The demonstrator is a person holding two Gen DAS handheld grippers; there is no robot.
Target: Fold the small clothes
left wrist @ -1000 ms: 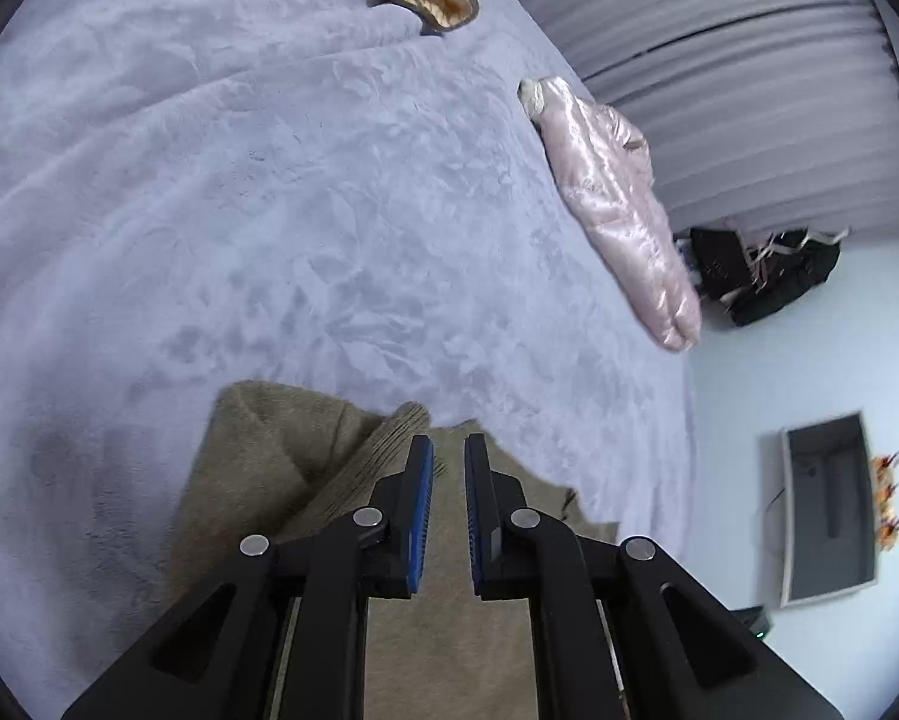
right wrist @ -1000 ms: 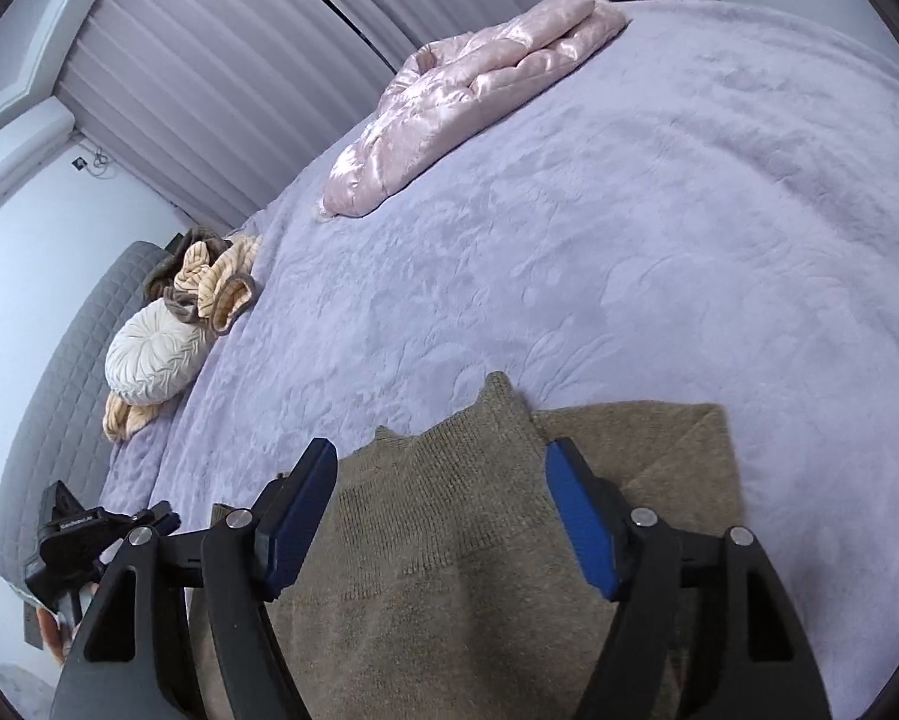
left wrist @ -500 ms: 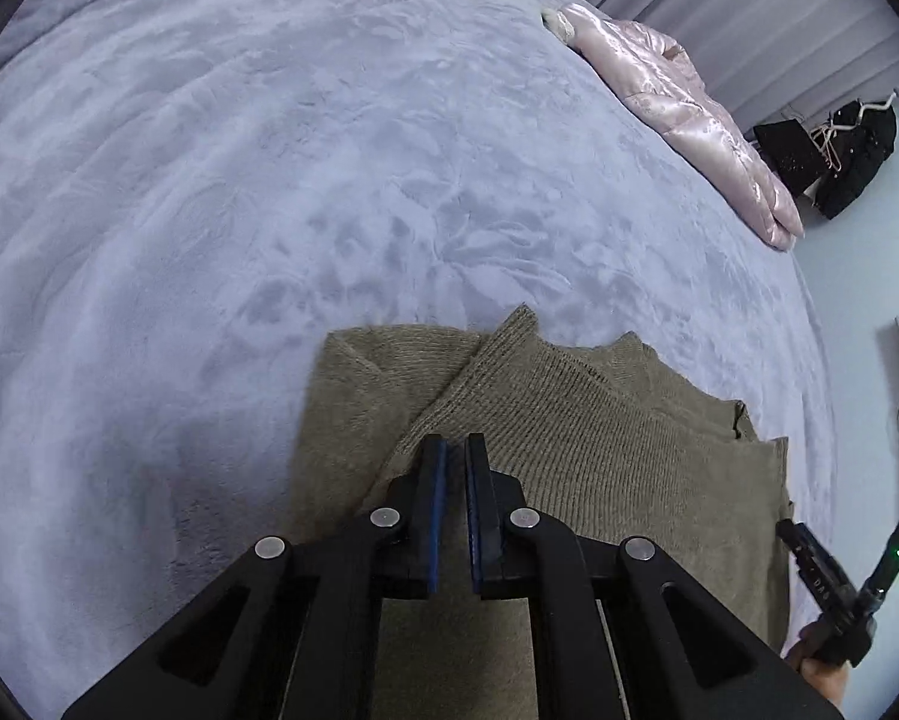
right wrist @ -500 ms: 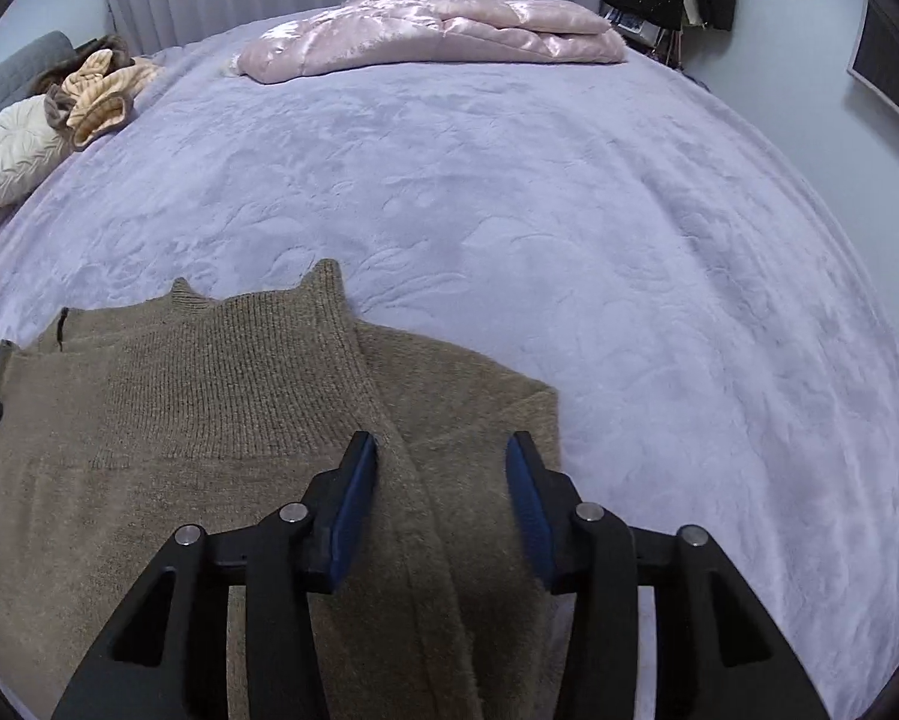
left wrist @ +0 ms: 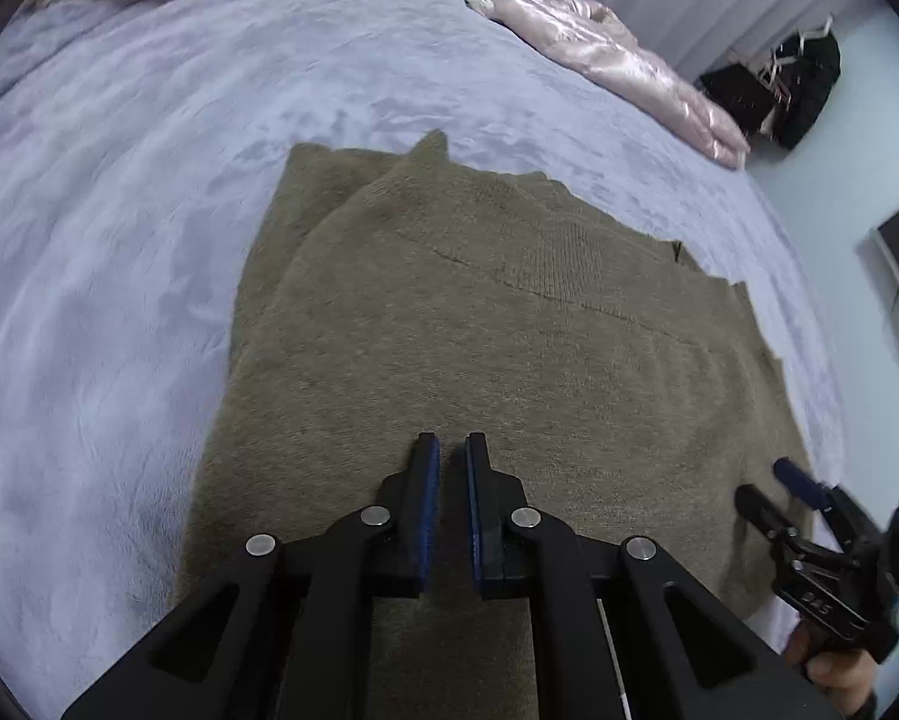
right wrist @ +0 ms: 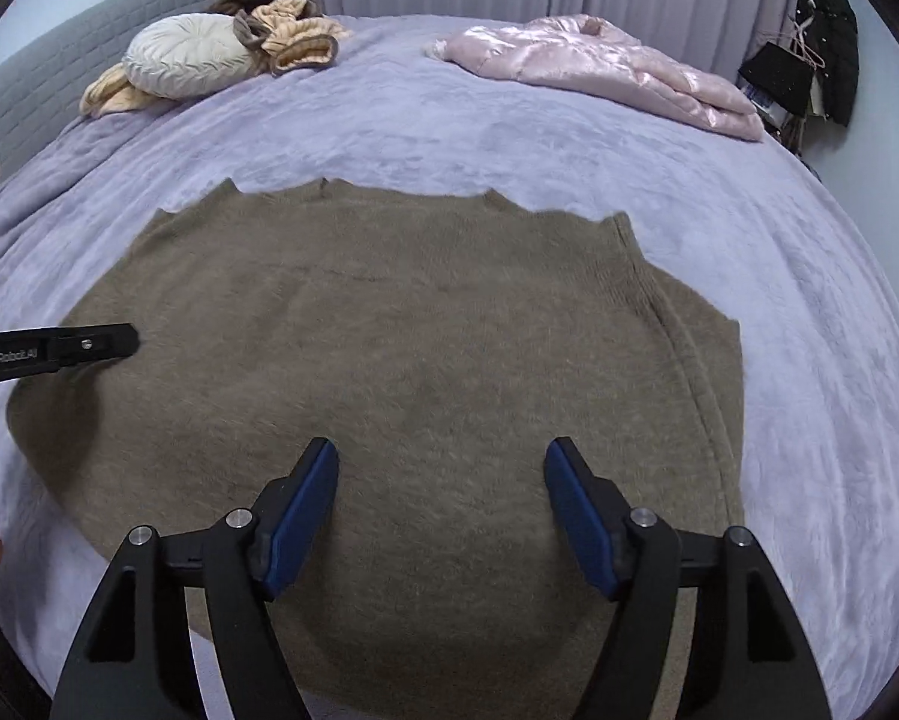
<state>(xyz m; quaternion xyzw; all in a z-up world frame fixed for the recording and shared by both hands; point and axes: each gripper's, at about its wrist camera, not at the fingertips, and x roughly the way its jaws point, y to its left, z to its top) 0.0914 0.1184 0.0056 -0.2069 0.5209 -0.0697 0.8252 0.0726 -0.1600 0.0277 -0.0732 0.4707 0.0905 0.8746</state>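
Olive-brown knitted sweater (right wrist: 401,372) lay flat on the lilac plush bedspread (right wrist: 509,132) — both grippers angled down over it, left gripper (left wrist: 453,450) nearly closed and empty, right gripper (right wrist: 440,468) just reopened wide, gripping nothing.

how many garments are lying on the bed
3: the brown sweater spread out nearest, the pink jacket at the far right, a tan garment by the pillow; more may be hidden.
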